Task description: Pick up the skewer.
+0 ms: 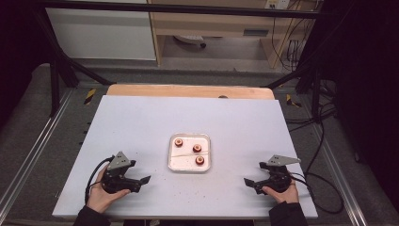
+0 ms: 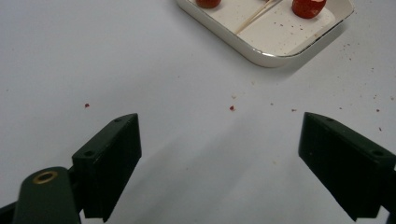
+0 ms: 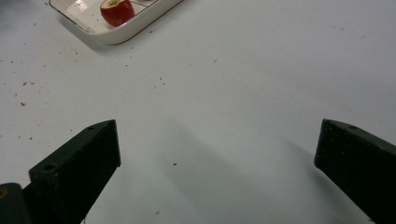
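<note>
High view: a shallow white tray (image 1: 189, 164) sits mid-surface on the white surface (image 1: 141, 122), carrying three small red hollowed fruit pieces (image 1: 197, 148) and a thin wooden skewer (image 1: 186, 153) lying across its floor. The left tool (image 1: 143, 180) rests near the tray's left, the right tool (image 1: 250, 182) to its right, each held by a hand and well apart from the tray; both are empty. The judged step is the approach to skewer and fruit. To do it well, one tool should take the skewer at its end, low and level, while the other steadies a fruit piece by its sides without crushing it; the tray's raised rim calls for entry from above. Left gripper view: the jaws stand spread wide over bare surface, the tray (image 2: 275, 51) ahead near the top edge, two fruit pieces (image 2: 307, 7) cut off by the frame and the skewer (image 2: 254, 16) visible in part. Right gripper view: the jaws are likewise spread, and one corner of the tray (image 3: 116, 35) with a single fruit piece (image 3: 117, 11) shows. What the fruit is cannot be settled; red crumbs (image 3: 23, 84) scatter the surface.
</note>
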